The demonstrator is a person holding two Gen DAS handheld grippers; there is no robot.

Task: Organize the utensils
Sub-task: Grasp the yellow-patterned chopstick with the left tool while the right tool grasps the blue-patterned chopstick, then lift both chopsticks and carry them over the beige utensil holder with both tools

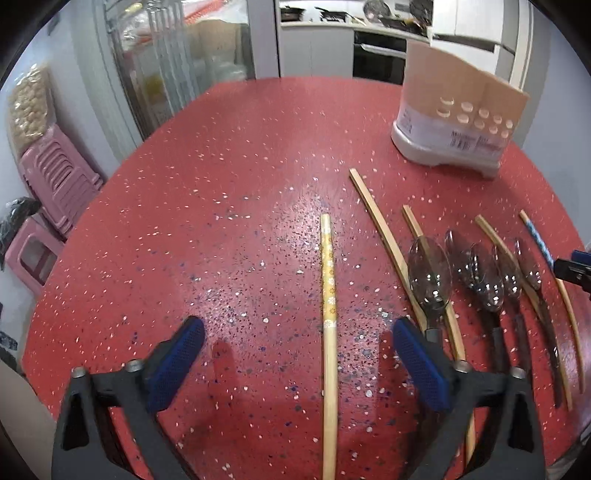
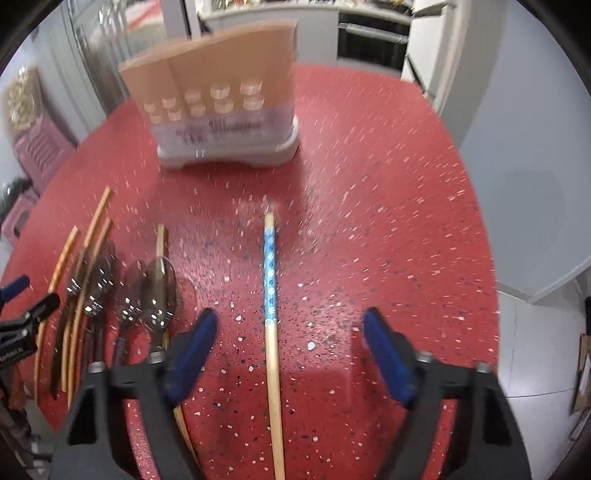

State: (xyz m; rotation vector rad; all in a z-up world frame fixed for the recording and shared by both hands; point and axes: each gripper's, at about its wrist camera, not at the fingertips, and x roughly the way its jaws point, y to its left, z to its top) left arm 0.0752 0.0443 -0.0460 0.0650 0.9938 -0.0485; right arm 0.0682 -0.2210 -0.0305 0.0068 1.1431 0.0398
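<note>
On the red speckled table (image 1: pixel 221 192), my left gripper (image 1: pixel 297 332) is open and empty, straddling a yellow flowered chopstick (image 1: pixel 328 280) that lies between its blue pads. My right gripper (image 2: pixel 290 325) is open and empty, straddling a blue patterned chopstick (image 2: pixel 269 273). Between the two lie several plain bamboo chopsticks (image 1: pixel 380 221) and several metal spoons (image 1: pixel 430 275), also in the right wrist view (image 2: pixel 159 291). A pink and white utensil holder (image 1: pixel 458 110) stands at the far side, also seen in the right wrist view (image 2: pixel 225 107).
Pink plastic stools (image 1: pixel 55 177) stand on the floor left of the table. A glass-door cabinet (image 1: pixel 173 66) and kitchen counter (image 1: pixel 369 22) are behind. The table edge drops to grey floor tiles (image 2: pixel 535 350) on the right.
</note>
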